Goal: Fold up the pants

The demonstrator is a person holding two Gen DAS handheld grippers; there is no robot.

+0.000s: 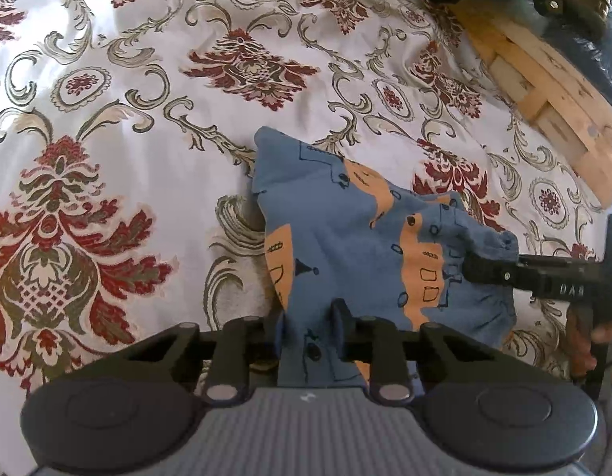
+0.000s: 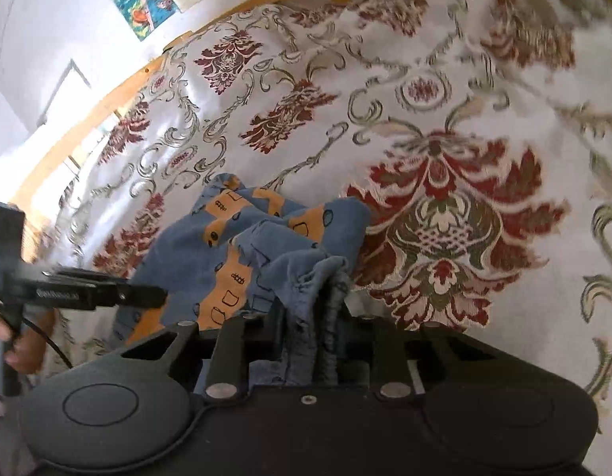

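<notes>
Pants (image 1: 357, 234) lay bunched on patterned bedspread (image 1: 119, 127), left gripper (image 1: 309, 317) clamped tight on one edge of blue cloth, right gripper (image 2: 325, 309) pinched shut on gathered waistband, both holding fabric just above bed, wooden frame (image 1: 551, 91) beyond.

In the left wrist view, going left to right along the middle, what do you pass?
Patterned bedspread → blue and orange pants, pinched near the bottom by the left gripper → the right gripper gripping the pants' right edge → wooden bed frame at upper right.
</notes>
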